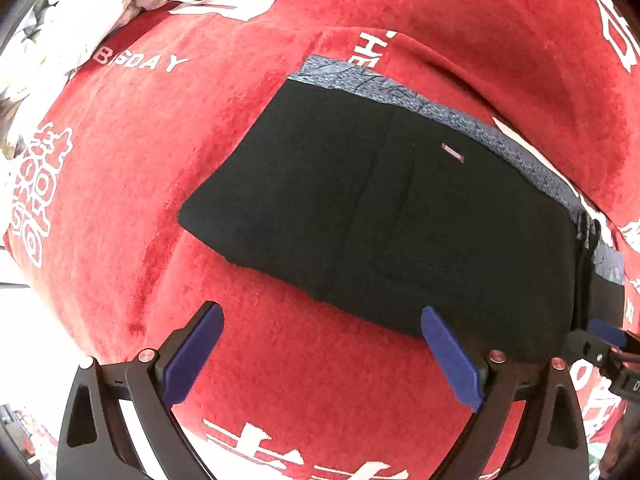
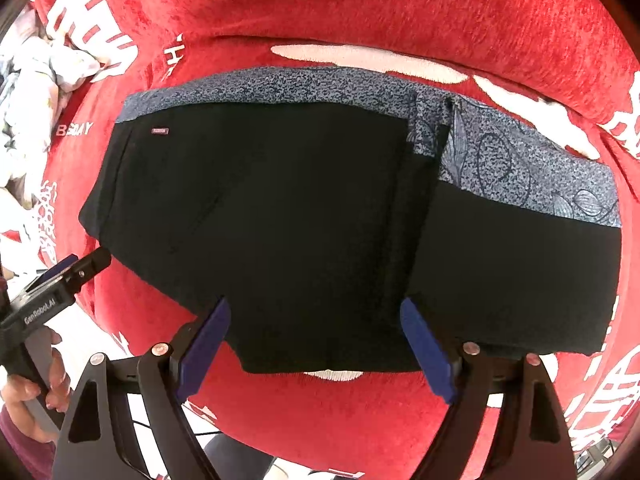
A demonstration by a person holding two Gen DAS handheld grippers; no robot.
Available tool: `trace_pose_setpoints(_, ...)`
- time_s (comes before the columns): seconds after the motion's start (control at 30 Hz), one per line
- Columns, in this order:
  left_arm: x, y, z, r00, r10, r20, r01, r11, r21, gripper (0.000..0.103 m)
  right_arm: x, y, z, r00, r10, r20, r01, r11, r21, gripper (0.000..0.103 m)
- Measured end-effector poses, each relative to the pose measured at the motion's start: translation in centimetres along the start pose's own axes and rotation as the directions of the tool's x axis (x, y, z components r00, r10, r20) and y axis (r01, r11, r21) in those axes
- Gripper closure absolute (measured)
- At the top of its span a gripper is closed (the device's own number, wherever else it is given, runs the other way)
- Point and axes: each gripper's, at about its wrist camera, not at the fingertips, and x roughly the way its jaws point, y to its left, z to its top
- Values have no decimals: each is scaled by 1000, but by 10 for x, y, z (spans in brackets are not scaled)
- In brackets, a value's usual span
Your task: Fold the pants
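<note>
The black pants [image 1: 384,220] lie folded flat on the red blanket [image 1: 132,184], with a blue-grey patterned waistband [image 1: 500,148] along the far edge. In the right wrist view the pants [image 2: 288,216] fill the middle, and the patterned waistband [image 2: 520,160] runs along the top. My left gripper [image 1: 322,316] is open and empty, hovering just short of the pants' near edge. My right gripper [image 2: 314,310] is open and empty, its fingertips over the near edge of the pants. The left gripper also shows in the right wrist view [image 2: 76,270] at the pants' left corner.
The red blanket [image 2: 360,8] carries white lettering and covers the whole surface. A white patterned quilt [image 1: 80,12] is bunched at the far left. A hand [image 2: 44,384] holds the left gripper's handle. The right gripper's tip [image 1: 600,340] shows at the right edge.
</note>
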Motion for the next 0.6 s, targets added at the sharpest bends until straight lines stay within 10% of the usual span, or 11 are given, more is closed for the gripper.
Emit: trace_pose_setpoints(0.6, 3, 25, 7, 984, -176, 24, 177, 981, -80, 3, 5, -5, -11, 999, 36, 5, -36, 999, 31, 9)
